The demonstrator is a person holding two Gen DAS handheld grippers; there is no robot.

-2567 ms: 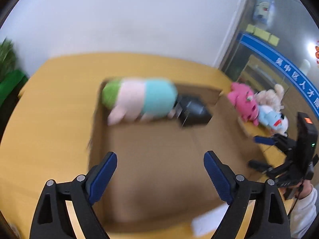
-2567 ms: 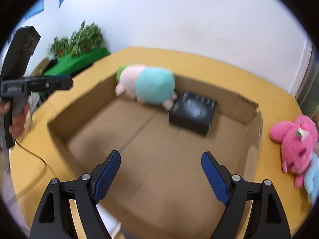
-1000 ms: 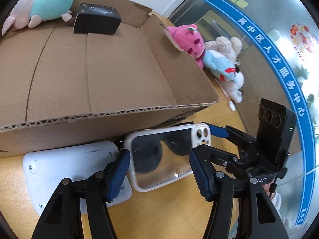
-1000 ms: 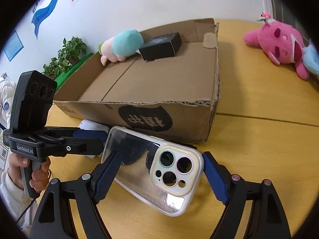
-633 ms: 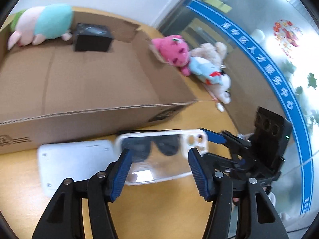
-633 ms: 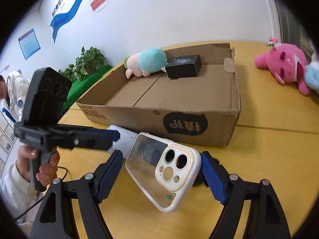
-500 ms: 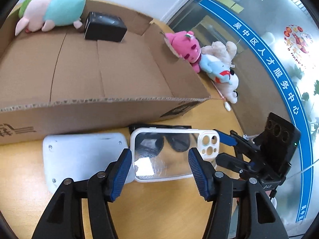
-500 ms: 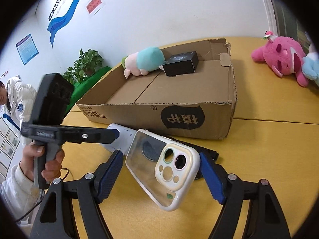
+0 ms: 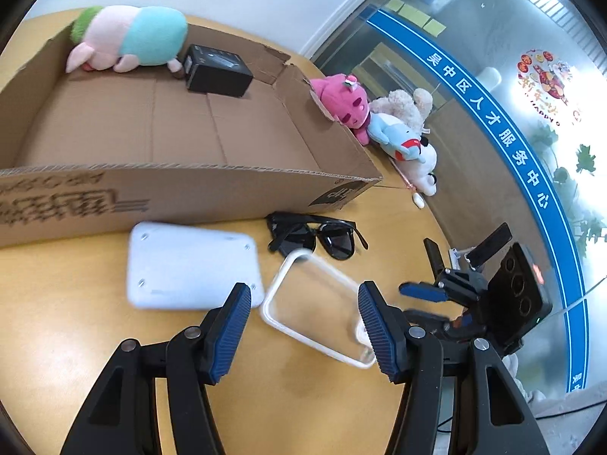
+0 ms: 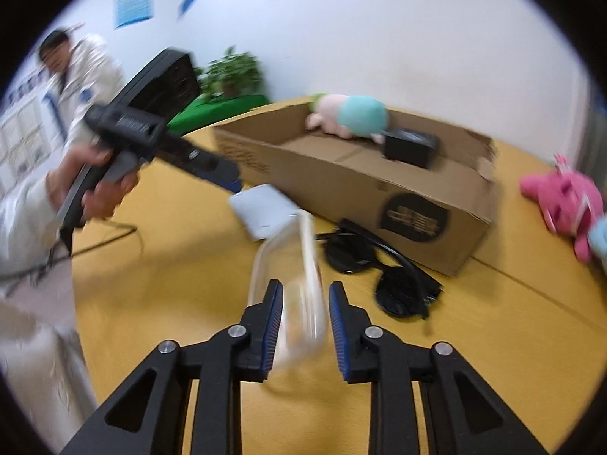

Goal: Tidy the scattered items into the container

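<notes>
A clear phone case [image 9: 318, 309] with a white rim is held tilted above the wooden table, in front of the cardboard box [image 9: 182, 193]. My right gripper [image 10: 303, 318] is shut on the phone case [image 10: 299, 265] at its near end. My left gripper [image 9: 303, 326] is open and empty, its fingers on either side of the case without touching it. Black sunglasses [image 9: 318, 235] and a white flat device [image 9: 189, 265] lie on the table by the box's front wall. The box [image 10: 341, 178] holds a pastel plush [image 9: 129, 38] and a small black box [image 9: 216, 70].
Pink, blue and cream plush toys [image 9: 379, 125] lie on the table right of the box. The pink plush [image 10: 565, 201] also shows in the right wrist view. The left gripper's handle, the person's hand [image 10: 102, 185] and a cable are at the left.
The right gripper has closed on the phone case and turned it edge-on, lifting it off the sunglasses. The left gripper has opened wider and pulled back. Both views have shifted.
</notes>
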